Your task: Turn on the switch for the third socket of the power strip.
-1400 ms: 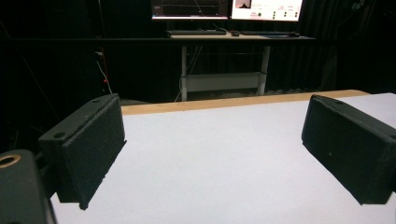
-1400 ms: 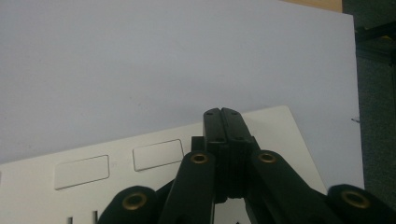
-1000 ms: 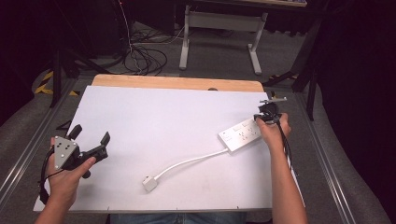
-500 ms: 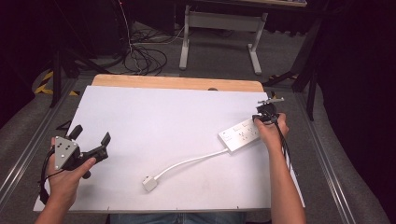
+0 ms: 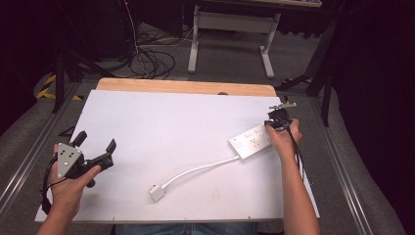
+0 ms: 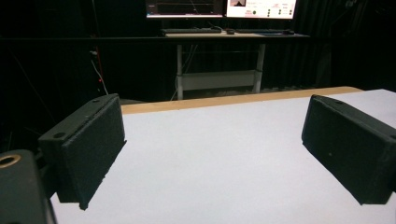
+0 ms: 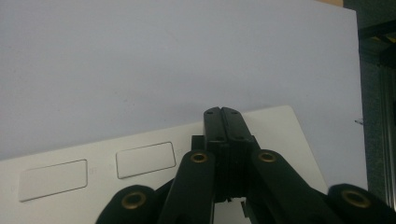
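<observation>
So here's where we're at: the power strip lies flat toward the right side of the white table, and we'll use it as our landmark. Our right gripper sits at the strip's far-right end. In the right gripper view its jaws are pressed completely together with no gap, tips down over the strip's top face. We can't tell if they're actually pressing a switch or just resting there.

What could go wrong? The strip is light, smooth, glossy plastic on a slick matte board, so we reckon a sideways shove from closed jaws could skate it or spin it about its cord. A push near the end could also tip it. The cord curls away from the strip's near-left end to a small white plug, loose on the table; drag the strip and that tail whips around.

Our left gripper is well to the left of the strip, jaws spread wide, nothing between them. Its pads look like coarse black foam, blocky and rectangular.

The strip itself: a long white slab with rounded corners and two shallow rectangular recesses.
</observation>
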Demonstrator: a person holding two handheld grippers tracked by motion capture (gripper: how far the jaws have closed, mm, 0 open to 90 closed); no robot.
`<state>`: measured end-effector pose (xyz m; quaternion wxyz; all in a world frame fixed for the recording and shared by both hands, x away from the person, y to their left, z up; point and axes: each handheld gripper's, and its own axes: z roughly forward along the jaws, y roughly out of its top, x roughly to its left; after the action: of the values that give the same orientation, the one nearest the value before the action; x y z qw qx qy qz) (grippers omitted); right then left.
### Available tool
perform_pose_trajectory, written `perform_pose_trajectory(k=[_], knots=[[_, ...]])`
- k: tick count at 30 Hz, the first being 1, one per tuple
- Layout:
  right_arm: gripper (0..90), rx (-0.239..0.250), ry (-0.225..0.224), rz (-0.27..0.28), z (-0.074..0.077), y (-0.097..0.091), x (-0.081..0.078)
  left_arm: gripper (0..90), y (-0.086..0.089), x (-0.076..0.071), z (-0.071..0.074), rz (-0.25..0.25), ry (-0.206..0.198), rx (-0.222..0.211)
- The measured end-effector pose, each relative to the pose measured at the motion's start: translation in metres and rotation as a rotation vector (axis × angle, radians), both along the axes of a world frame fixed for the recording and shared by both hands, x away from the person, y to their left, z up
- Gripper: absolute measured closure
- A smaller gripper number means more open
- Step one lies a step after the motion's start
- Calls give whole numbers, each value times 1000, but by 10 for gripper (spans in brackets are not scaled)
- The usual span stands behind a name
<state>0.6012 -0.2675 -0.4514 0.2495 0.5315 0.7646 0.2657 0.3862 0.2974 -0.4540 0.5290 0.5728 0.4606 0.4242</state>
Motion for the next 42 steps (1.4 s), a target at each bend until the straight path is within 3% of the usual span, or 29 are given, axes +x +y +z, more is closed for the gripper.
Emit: perform_pose_trajectory(k=[17, 21, 23, 26, 42], knots=[[900, -14, -9, -16, -1, -1, 0, 64, 0, 0, 0, 0, 3, 0], [900, -38, -19, -15, -2, 2, -1, 64, -1, 1, 0, -3, 2, 0], [900, -22, -17, -2, -1, 4, -2, 64, -1, 1, 0, -3, 2, 0], [900, -61, -14, -1, -2, 10, -4, 64, -1, 1, 0, -4, 2, 0], [900, -45, -11, 10, -2, 10, -4, 64, -1, 1, 0, -4, 3, -2]])
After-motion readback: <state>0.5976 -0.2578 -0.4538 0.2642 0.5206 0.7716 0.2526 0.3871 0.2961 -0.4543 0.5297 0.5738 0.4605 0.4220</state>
